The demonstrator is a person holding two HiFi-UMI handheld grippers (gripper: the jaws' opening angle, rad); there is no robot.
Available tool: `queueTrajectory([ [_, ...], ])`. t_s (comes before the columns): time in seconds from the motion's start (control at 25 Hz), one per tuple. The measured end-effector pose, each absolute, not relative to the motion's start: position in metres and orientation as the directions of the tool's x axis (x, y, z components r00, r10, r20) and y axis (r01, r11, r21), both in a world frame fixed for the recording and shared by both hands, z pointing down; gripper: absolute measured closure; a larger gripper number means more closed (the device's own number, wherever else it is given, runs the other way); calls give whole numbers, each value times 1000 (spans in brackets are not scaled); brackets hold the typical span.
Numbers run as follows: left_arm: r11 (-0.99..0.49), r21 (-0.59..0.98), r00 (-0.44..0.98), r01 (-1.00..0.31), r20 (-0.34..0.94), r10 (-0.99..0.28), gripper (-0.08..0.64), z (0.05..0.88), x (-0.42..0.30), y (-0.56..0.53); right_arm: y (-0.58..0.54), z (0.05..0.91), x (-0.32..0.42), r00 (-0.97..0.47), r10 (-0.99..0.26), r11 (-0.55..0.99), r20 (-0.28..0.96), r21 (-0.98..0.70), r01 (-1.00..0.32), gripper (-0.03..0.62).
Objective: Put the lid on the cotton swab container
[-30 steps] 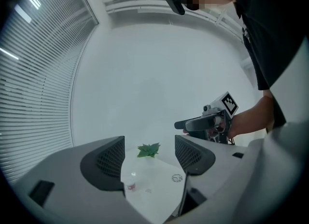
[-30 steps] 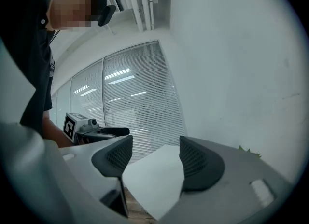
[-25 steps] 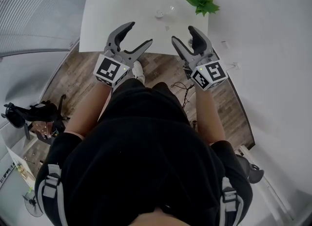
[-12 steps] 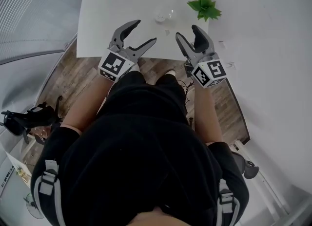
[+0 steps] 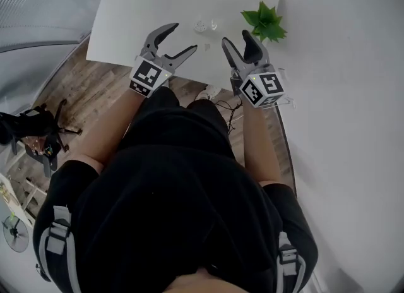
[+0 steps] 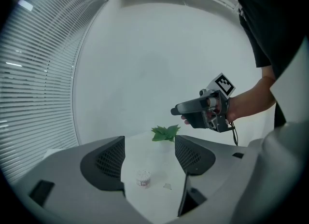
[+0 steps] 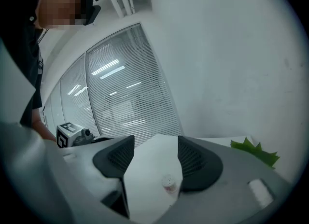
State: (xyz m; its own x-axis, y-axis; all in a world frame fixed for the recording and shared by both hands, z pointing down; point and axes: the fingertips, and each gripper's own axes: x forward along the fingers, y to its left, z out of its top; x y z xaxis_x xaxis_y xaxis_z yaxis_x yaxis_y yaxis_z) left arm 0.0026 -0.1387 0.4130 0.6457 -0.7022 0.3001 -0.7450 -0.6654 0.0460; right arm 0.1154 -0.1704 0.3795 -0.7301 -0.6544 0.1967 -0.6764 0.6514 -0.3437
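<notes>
The cotton swab container (image 5: pixel 201 26) is a small clear tub standing on the white table (image 5: pixel 145 14). A clear, lid-like piece (image 5: pixel 214 25) lies just to its right. The container (image 6: pixel 143 177) shows beyond the jaws in the left gripper view, with a small clear scrap (image 6: pixel 167 186) near it. It also shows as the container (image 7: pixel 169 184) in the right gripper view. My left gripper (image 5: pixel 180 40) and right gripper (image 5: pixel 237 40) hover side by side over the table's near edge. Both are open and hold nothing, well short of the container.
A green artificial plant (image 5: pixel 265 21) stands at the table's right side, beyond the right gripper. Wood floor (image 5: pixel 88 96) lies below the table's near edge, with a dark tripod stand (image 5: pixel 25 137) at the far left. A white wall and window blinds (image 7: pixel 120 102) surround the table.
The table has drifted left and closer in the head view. Both grippers have moved forward, from over the floor to over the table's near edge, and both remain open.
</notes>
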Motion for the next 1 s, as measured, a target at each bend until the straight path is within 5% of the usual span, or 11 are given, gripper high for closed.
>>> queueTrajectory([
  [1.0, -605, 95, 577, -791, 445, -685, 249, 581, 21, -197, -230, 533, 118, -740, -605, 594, 294, -452, -666, 327],
])
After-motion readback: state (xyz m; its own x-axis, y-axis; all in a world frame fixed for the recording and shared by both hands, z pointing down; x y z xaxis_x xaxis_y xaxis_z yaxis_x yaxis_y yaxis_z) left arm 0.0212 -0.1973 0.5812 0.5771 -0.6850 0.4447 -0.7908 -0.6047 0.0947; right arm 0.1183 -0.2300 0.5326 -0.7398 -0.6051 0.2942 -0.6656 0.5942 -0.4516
